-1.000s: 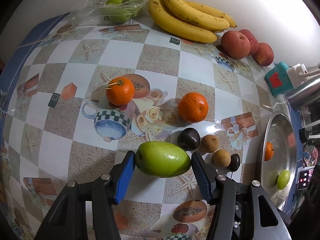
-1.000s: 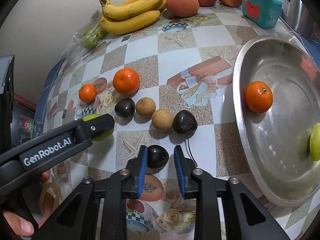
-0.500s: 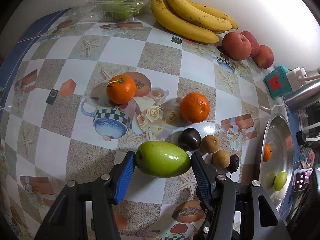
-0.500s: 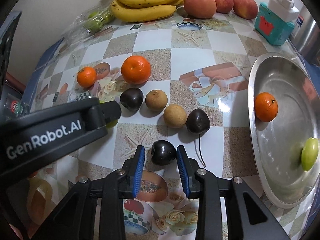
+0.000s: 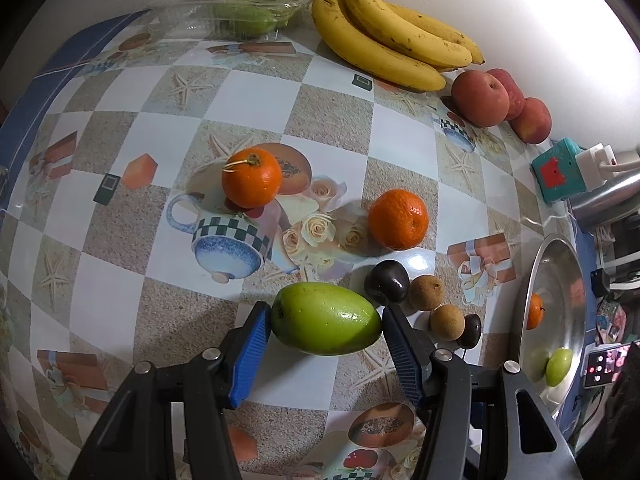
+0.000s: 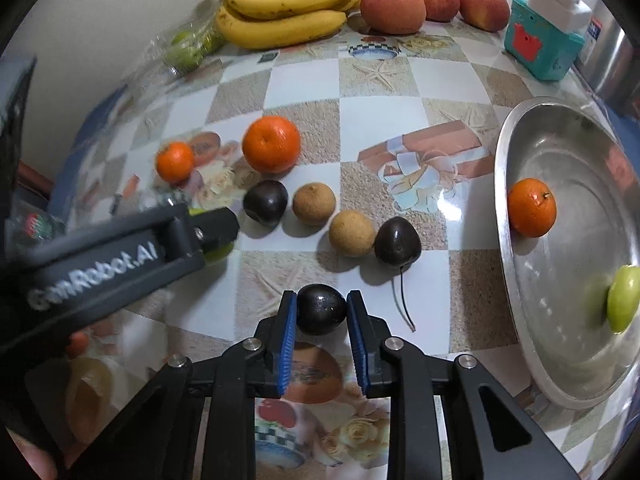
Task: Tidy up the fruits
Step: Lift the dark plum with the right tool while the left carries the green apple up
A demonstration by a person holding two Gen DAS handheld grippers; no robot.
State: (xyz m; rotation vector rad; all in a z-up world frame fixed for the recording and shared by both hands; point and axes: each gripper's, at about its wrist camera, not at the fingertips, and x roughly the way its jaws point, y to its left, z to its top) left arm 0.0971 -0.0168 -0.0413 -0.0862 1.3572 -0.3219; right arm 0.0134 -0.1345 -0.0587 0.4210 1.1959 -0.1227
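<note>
Left hand-held gripper [image 5: 326, 330] clamps one green fruit [image 5: 326, 318]; right hand-held gripper [image 6: 321, 312] pinches one dark fruit [image 6: 321, 309].

A home kitchen or dining spot. Beyond the jaws a printed oilcloth table [image 5: 328, 116] carries bananas [image 5: 392, 40] and apples [image 6: 392, 8]. To their right sit a steel basin [image 6: 568, 360] and a plug adapter [image 6: 540, 48].

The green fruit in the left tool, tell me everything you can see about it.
The green fruit is smooth, glossy and egg-shaped, yellow-green with a small dark dimple at its left end. It lies lengthwise across the left tool, clamped end to end between the two ribbed blue pads. It appears lifted off the patterned tablecloth, with a dark round fruit just behind its right end.
</note>
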